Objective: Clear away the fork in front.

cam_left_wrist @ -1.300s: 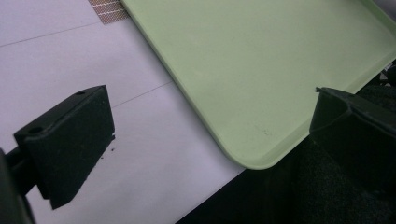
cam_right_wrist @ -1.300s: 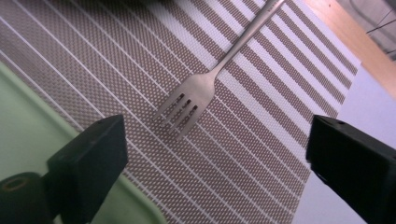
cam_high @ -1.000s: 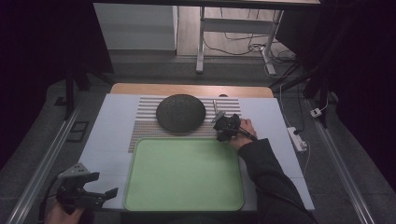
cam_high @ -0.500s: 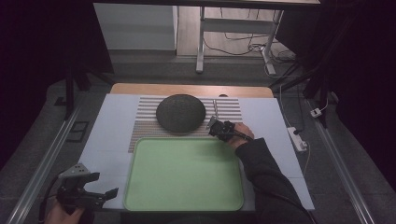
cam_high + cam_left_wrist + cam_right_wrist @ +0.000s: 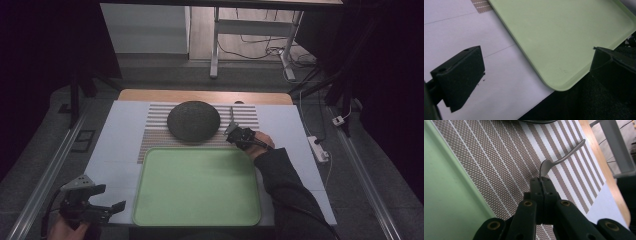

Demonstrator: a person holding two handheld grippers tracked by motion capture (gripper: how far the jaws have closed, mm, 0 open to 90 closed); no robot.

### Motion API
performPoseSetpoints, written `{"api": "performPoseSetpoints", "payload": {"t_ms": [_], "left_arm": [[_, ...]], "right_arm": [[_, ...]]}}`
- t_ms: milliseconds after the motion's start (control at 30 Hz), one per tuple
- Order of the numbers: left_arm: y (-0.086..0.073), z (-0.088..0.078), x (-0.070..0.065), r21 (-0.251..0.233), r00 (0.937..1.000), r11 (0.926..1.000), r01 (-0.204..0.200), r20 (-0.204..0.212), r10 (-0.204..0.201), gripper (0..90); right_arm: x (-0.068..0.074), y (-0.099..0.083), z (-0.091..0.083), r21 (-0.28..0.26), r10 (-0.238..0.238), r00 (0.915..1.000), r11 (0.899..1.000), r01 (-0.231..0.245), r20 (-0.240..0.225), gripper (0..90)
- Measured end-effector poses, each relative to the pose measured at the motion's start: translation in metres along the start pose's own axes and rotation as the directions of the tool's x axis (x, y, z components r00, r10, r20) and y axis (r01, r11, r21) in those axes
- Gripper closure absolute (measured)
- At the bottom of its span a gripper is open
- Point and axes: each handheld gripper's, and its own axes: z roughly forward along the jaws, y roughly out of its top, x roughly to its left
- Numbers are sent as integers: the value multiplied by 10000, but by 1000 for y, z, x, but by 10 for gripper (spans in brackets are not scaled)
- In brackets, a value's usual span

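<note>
My right gripper [image 5: 234,131] [image 5: 540,180] sits at the right side of the striped mat [image 5: 156,131] [image 5: 499,162], just past the tray's far right corner. Its jaws have just been closing and are shut on the near end of a silver piece of cutlery [image 5: 231,115] [image 5: 564,157]. The far end of the cutlery points away over the mat. My left gripper [image 5: 102,199] [image 5: 536,71] is open at the table's near left corner, beside the green tray [image 5: 197,185] [image 5: 564,32], with nothing between its pads [image 5: 461,75].
A dark round dish [image 5: 193,120] lies on the mat behind the tray, left of my right gripper. The white table top [image 5: 117,150] borders the tray. A power strip [image 5: 318,148] lies off the table's right edge.
My right gripper's jaws have closed on the cutlery's near end, and the hand has shifted slightly toward the dish. The left hand has stayed put.
</note>
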Motion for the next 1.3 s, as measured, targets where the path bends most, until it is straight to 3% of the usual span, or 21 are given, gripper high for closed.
{"api": "performPoseSetpoints", "payload": {"t_ms": [33, 267, 533, 700, 800, 867, 900, 933, 967, 1033, 1067, 1100, 1133, 1233, 1267, 1300], "left_arm": [[0, 0, 0, 6, 10000, 10000, -62, 0, 62, 0], [0, 0, -4, -39, 9994, 9994, -341, -84, 340, 0], [0, -1, -8, -116, 9975, 9975, -702, -112, 700, 0], [2, 0, -11, -310, 9961, 9958, -867, 107, 870, 0], [2, 0, -12, -398, 9954, 9947, -944, 142, 950, 0], [4, 0, -13, -441, 9949, 9943, -973, 234, 984, 0], [4, 0, -14, -460, 9945, 9940, -994, 273, 1007, 0], [5, 0, -15, -496, 9934, 9930, -1072, 345, 1090, 0], [6, 1, -15, -509, 9922, 9920, -1156, 414, 1177, 0], [8, 3, -15, -533, 9895, 9907, -1249, 662, 1283, 0], [9, 4, -16, -583, 9880, 9900, -1286, 790, 1329, 0], [10, 5, -16, -614, 9864, 9894, -1316, 906, 1368, 0], [11, 6, -16, -643, 9852, 9888, -1350, 981, 1409, 0], [14, 7, -18, -791, 9811, 9841, -1589, 990, 1664, 0], [15, 7, -18, -871, 9790, 9816, -1701, 982, 1784, 0], [16, 7, -19, -958, 9777, 9798, -1756, 993, 1849, 0]], "right_arm": [[-3, -1, -4, -144, 325, 9991, 9994, -329, -258, 898], [-11, -6, -19, -538, 1065, 9933, 9926, -1088, -441, 899], [-17, -15, -44, -1289, 1877, 9759, 9710, -2015, -1114, 899], [-18, -21, -64, -1874, 2299, 9541, 9457, -2656, -1920, 899], [-16, -23, -71, -2031, 2340, 9483, 9390, -2776, -2143, 899], [-13, -29, -81, -2181, 2503, 9333, 9259, -3084, -2574, 899], [-13, -29, -81, -2181, 2503, 9333, 9259, -3084, -2574, 899], [-12, -34, -87, -2252, 2628, 9160, 9142, -3368, -3030, 899], [-12, -34, -87, -2252, 2628, 9160, 9142, -3368, -3030, 899], [-9, -41, -96, -2346, 2746, 8966, 9003, -3667, -3475, 899], [-9, -41, -96, -2346, 2746, 8966, 9003, -3667, -3475, 899], [-7, -44, -102, -2453, 2767, 8885, 8923, -3790, -3662, 899], [-7, -44, -102, -2453, 2767, 8885, 8923, -3790, -3662, 899], [0, -48, -112, -2626, 2734, 8732, 8796, -3967, -4035, 899], [0, -48, -112, -2626, 2734, 8732, 8796, -3967, -4035, 899], [5, -50, -117, -2655, 2689, 8675, 8772, -4000, -4186, 898]]}}
